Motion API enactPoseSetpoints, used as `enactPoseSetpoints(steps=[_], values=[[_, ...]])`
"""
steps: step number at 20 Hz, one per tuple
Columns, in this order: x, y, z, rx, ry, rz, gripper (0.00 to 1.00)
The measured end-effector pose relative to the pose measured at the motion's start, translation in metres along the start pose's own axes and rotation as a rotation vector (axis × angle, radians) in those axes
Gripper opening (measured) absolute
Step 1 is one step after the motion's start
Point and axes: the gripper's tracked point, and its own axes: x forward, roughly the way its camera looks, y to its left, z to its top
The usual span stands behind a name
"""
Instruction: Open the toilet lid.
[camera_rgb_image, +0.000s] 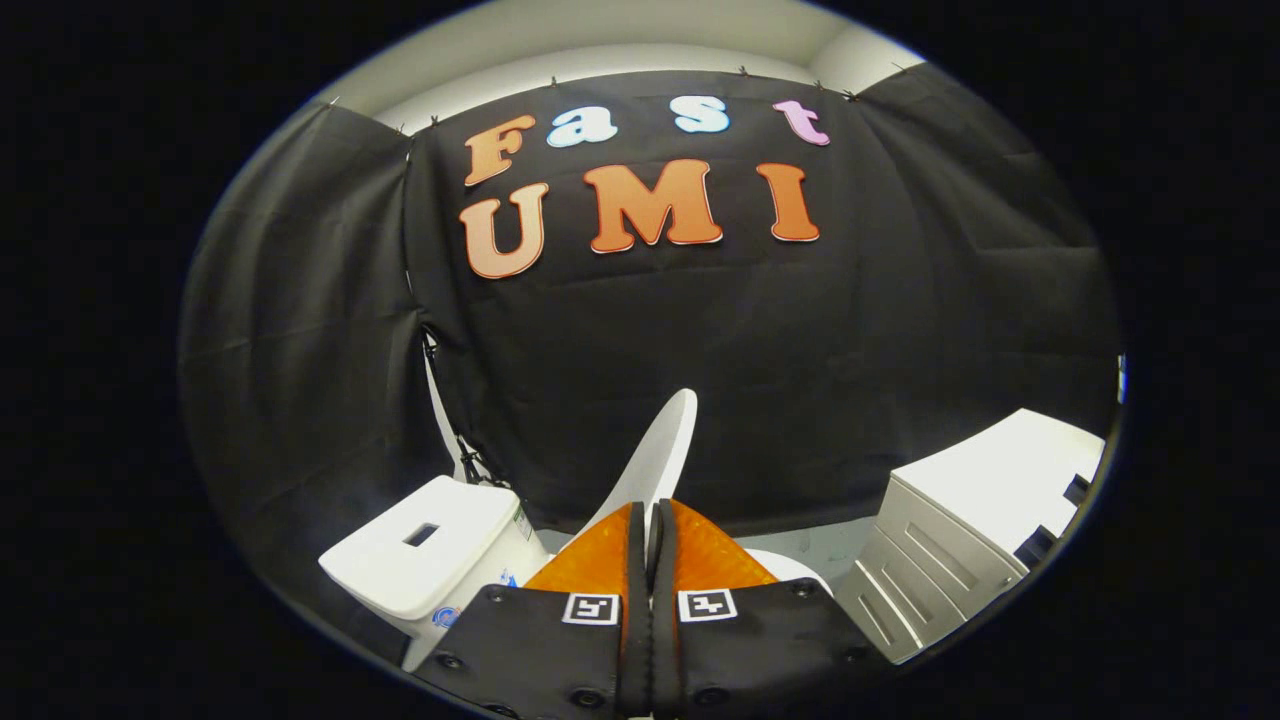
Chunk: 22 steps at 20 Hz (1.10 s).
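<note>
The white toilet lid (660, 450) stands lifted and tilted, and its thin edge runs down into the narrow gap between my fingers. My gripper (650, 512) is shut on that edge, with both fingers pressing on the lid. Behind and to the left of the fingers sits the white toilet tank (430, 550), which has a rectangular button slot on top. A sliver of the white toilet seat or bowl (790, 568) peeks out just right of the fingers; the rest of it is hidden under the gripper.
A white cabinet (980, 520) with panelled drawer fronts stands close by on the right. Black cloth (700, 340) walls in the booth behind the toilet. A strip of grey floor (825, 545) lies between the toilet and the cabinet.
</note>
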Motion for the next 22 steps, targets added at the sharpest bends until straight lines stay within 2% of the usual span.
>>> enactPoseSetpoints(steps=[3,8,22], values=[[0.0,0.03,0.009,0.002,0.008,0.035,0.08],[-0.001,0.082,0.024,-0.074,-0.006,0.079,0.08],[-0.002,0.224,0.026,-0.106,-0.028,0.208,0.08]])
